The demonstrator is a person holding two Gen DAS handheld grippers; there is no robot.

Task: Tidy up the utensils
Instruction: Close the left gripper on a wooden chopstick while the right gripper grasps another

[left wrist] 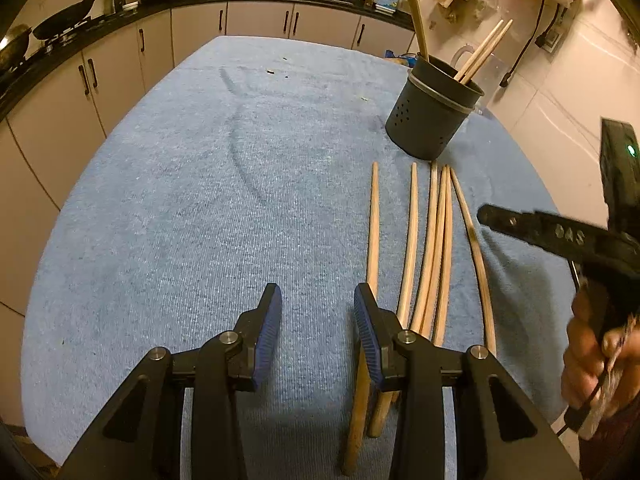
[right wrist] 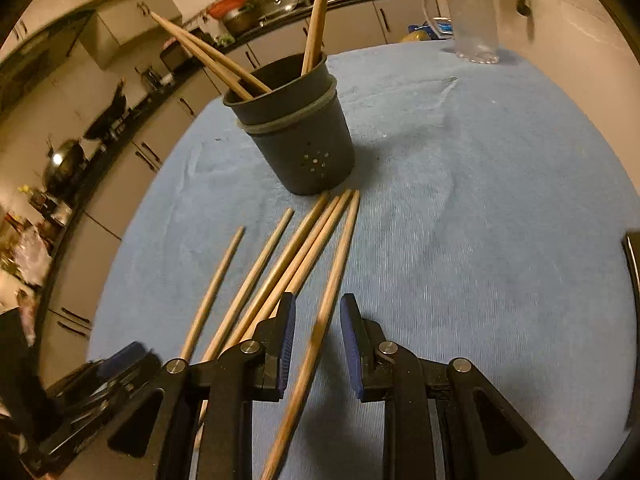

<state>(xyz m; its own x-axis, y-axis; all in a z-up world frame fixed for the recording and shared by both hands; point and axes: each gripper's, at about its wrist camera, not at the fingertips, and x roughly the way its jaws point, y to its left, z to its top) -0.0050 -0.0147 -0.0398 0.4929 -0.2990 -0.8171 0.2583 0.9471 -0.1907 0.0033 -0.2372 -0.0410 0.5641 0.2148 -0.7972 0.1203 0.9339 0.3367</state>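
Several wooden chopsticks (left wrist: 430, 248) lie side by side on the blue cloth (left wrist: 200, 220), pointing at a dark perforated utensil cup (left wrist: 434, 110) that holds a few chopsticks. My left gripper (left wrist: 318, 312) is open and empty, just left of the leftmost chopstick. My right gripper (right wrist: 318, 320) is open with its jaws on either side of the rightmost chopstick (right wrist: 334, 280), low over the cloth. The cup (right wrist: 298, 136) stands just beyond the chopstick tips. The right gripper also shows in the left wrist view (left wrist: 520, 226).
A clear plastic jug (right wrist: 474, 20) stands at the cloth's far edge. Kitchen cabinets and a counter with woks and pots (left wrist: 64, 24) run along the left and back. A tiled wall (left wrist: 560, 92) is on the right.
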